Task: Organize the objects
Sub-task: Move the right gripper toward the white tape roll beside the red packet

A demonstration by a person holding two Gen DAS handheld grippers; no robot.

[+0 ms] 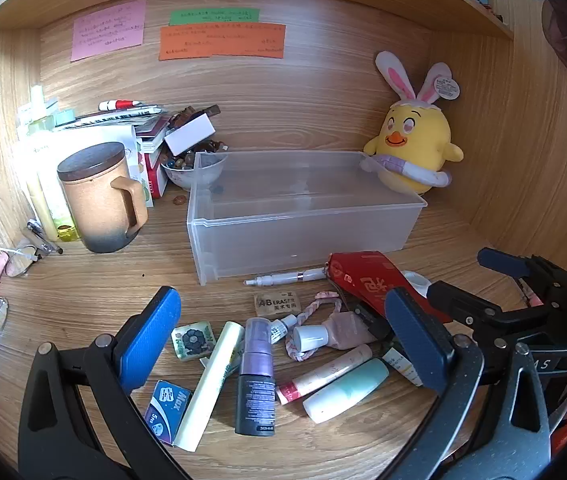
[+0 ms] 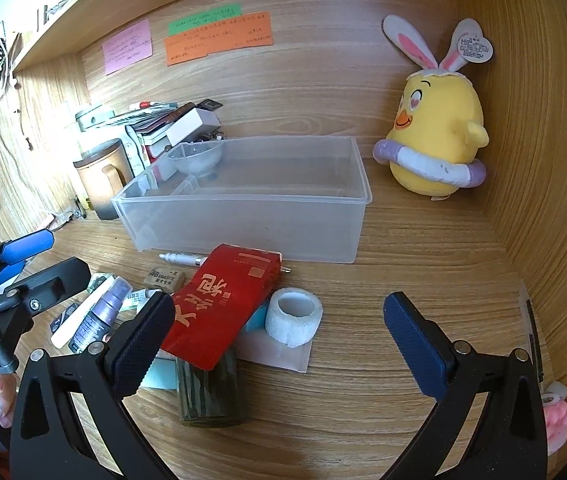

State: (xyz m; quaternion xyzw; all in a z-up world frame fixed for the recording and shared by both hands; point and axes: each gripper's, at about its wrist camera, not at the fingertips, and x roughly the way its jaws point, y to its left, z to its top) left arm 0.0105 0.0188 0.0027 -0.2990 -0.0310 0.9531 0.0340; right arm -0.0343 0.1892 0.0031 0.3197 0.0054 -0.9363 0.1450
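An empty clear plastic bin (image 1: pixel 303 208) (image 2: pixel 251 208) stands mid-desk. In front of it lie a white pen (image 1: pixel 287 278), an eraser (image 1: pixel 277 304), a red packet (image 1: pixel 367 280) (image 2: pixel 223 304), a purple spray bottle (image 1: pixel 257 376), a cream tube (image 1: pixel 211 384), a mint tube (image 1: pixel 347 390) and a pink tube (image 1: pixel 323 376). My left gripper (image 1: pixel 283 340) hangs open above this pile, holding nothing. My right gripper (image 2: pixel 279 344) is open too, over a white tape roll (image 2: pixel 293 316) and a dark green jar (image 2: pixel 207 392) that lies under the packet. Each gripper shows in the other's view (image 1: pixel 471 276) (image 2: pixel 39 264).
A brown lidded mug (image 1: pixel 101 196), a bowl of beads (image 1: pixel 191 168) and stacked books stand at the back left. A yellow plush chick (image 2: pixel 439 136) leans in the right corner. Glasses (image 1: pixel 23 260) lie by the left wall. A hand (image 2: pixel 1 396) shows at the lower left.
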